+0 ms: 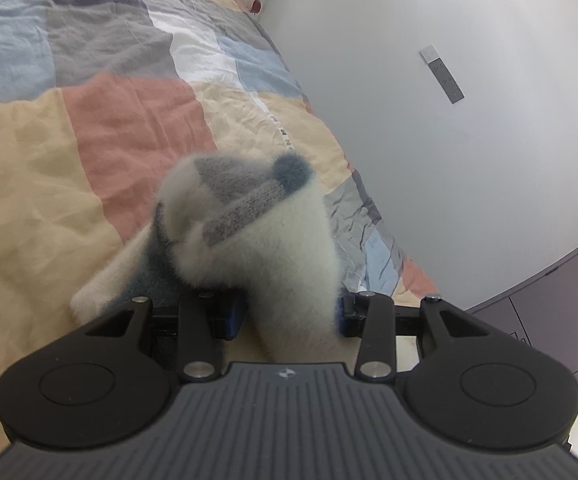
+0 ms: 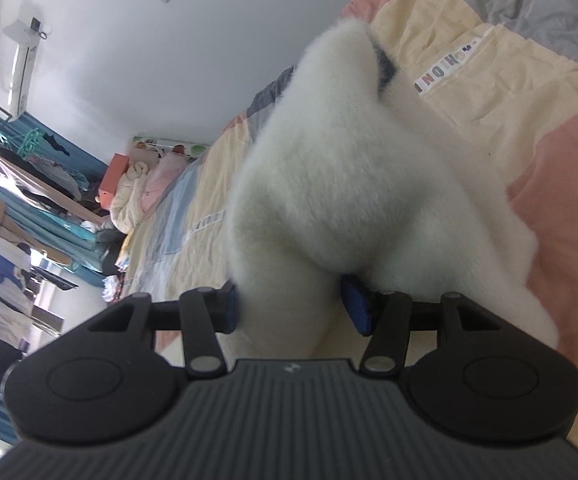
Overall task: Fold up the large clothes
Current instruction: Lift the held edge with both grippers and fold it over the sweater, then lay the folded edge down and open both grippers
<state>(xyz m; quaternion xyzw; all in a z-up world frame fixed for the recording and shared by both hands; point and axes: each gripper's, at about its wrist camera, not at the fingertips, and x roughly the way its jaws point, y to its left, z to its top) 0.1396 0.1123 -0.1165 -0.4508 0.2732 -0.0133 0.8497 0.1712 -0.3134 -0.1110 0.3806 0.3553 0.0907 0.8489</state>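
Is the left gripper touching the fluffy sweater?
Touching. The left wrist view shows the left gripper with both blue pads pressed against the bunched fluffy sweater between them.

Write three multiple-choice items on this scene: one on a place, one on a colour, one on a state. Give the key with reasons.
1. Where does the fluffy garment lie?
A. on a patchwork bedspread
B. on a wooden floor
C. in a basket

2. What colour is most of the garment's pile?
A. red
B. white
C. black

3. How does the left gripper stand?
A. wide open with nothing between the pads
B. shut on a hanger
C. closed on a bunch of the garment

Key: 1 A, coloured quilt squares surround it; 2 B, white fluff dominates both views, with grey-blue patches; 3 C, fluff fills the gap between the blue pads.
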